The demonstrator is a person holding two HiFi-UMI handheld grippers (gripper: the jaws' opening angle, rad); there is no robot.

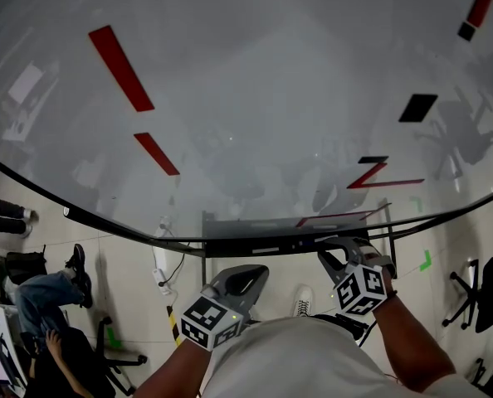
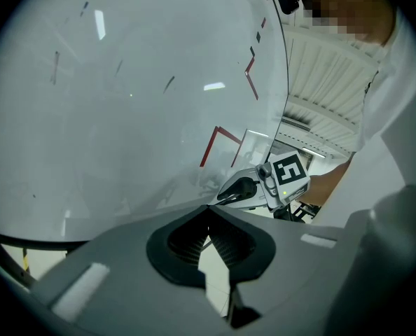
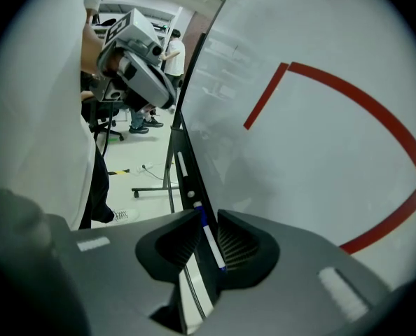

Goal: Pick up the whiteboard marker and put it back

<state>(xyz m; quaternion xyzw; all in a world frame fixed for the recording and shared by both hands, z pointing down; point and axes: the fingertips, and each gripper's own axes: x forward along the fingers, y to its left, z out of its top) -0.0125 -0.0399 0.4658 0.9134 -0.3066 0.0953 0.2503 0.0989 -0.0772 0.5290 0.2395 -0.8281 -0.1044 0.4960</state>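
The whiteboard marker (image 3: pixel 210 240), white with a blue end, lies along the dark tray (image 3: pixel 185 177) under the whiteboard (image 3: pixel 320 152). My right gripper (image 3: pixel 208 217) straddles it: the jaws stand on either side with a gap wider than the marker, which lies closer to the right jaw. In the head view the right gripper (image 1: pixel 336 253) reaches the tray (image 1: pixel 263 245) at the board's lower edge. My left gripper (image 1: pixel 248 276) hangs below the tray with nothing in it. Its jaws meet at the tips (image 2: pixel 208 208).
A second white marker (image 3: pixel 181 164) lies farther along the tray. The whiteboard (image 1: pixel 255 98) carries red lines and a black patch (image 1: pixel 418 106). Its wheeled stand (image 3: pixel 152 187) and a floor cable (image 1: pixel 159 276) lie below. People sit at left (image 1: pixel 39 297); office chairs (image 1: pixel 479 293) stand right.
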